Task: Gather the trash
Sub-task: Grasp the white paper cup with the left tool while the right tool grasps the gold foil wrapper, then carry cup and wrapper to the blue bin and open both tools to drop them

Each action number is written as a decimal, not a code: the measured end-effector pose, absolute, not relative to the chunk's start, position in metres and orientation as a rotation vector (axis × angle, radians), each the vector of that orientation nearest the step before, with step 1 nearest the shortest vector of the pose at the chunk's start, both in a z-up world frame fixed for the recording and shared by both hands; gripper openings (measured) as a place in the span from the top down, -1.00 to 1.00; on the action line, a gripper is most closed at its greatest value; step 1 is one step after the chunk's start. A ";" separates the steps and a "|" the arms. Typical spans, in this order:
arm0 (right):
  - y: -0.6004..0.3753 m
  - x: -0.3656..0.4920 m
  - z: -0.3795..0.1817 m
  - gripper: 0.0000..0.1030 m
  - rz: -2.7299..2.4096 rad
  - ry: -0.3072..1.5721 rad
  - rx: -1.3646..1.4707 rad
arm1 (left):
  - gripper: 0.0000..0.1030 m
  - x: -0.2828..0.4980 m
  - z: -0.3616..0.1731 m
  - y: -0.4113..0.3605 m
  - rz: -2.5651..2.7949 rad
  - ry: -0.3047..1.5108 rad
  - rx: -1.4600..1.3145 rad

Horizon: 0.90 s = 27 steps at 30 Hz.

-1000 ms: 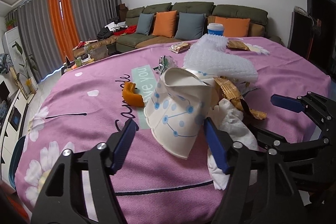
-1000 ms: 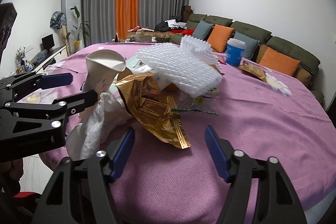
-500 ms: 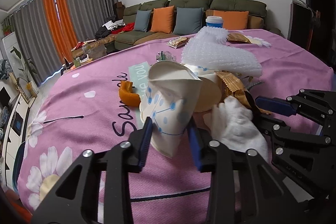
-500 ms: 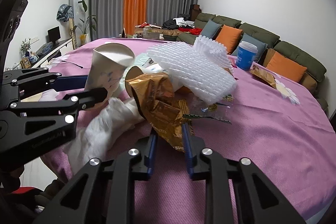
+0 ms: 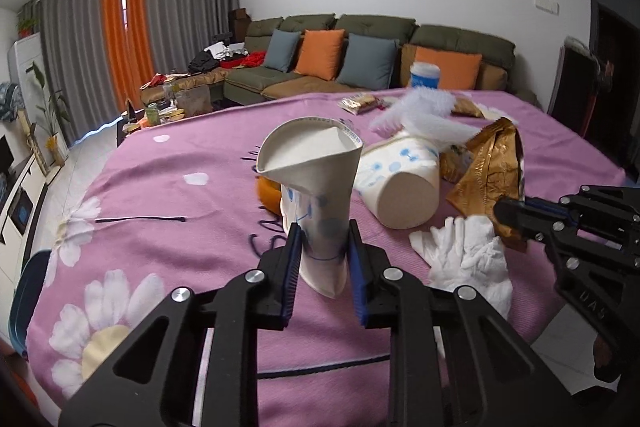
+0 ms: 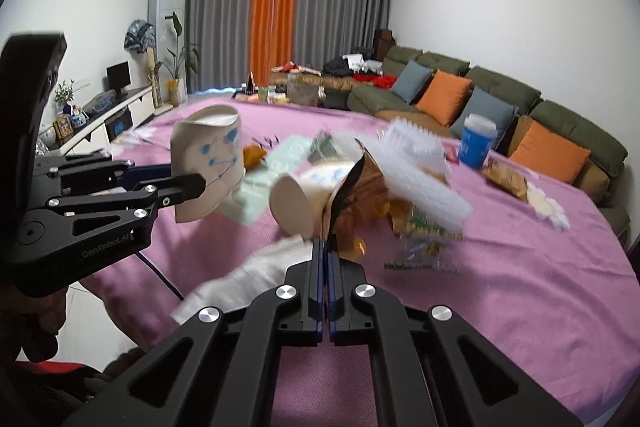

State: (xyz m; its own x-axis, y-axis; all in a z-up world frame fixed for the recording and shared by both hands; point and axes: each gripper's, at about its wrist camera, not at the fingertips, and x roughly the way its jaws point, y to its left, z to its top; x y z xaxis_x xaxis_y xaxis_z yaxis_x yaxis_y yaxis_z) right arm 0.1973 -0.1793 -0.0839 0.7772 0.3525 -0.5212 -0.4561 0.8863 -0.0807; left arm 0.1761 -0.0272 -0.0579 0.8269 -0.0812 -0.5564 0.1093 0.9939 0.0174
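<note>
A crushed white paper cup [image 5: 312, 163] with blue dots stands between the pads of my left gripper [image 5: 323, 239], whose jaws are closing and press its lower part; it hangs just above the purple tablecloth [image 5: 160, 187]. In the right wrist view the same cup [image 6: 208, 155] sits at the left gripper [image 6: 188, 183]. My right gripper [image 6: 325, 245] is shut on the lower edge of a gold foil wrapper [image 6: 356, 195], which stands up from the pads. The left wrist view shows that wrapper [image 5: 492, 167] at the right gripper [image 5: 504, 211].
A second paper cup [image 5: 404, 187] lies on its side beside a white tissue [image 5: 468, 259]. Behind are white foam netting [image 5: 424, 115], a blue cup [image 6: 478, 143], an orange peel [image 5: 266, 195], a snack packet [image 6: 504, 179] and a clear wrapper [image 6: 424, 247]. A sofa runs along the far wall.
Both grippers closed from wide open, the left onto the crushed cup, the right onto the gold wrapper. Both pieces have lifted away from the trash pile.
</note>
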 end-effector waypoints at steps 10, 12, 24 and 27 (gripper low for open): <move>-0.149 0.187 -0.047 1.00 0.495 0.394 -0.254 | 0.56 0.141 -0.029 0.026 -0.040 0.485 -0.059; -0.136 0.187 -0.041 1.00 0.515 0.369 -0.283 | 0.56 0.134 -0.025 0.037 -0.018 0.469 -0.069; -0.048 0.203 -0.012 1.00 0.756 0.306 -0.302 | 0.56 0.090 -0.008 0.128 0.223 0.399 -0.124; -0.018 0.206 -0.007 1.00 0.840 0.315 -0.274 | 0.56 0.079 -0.005 0.153 0.298 0.388 -0.125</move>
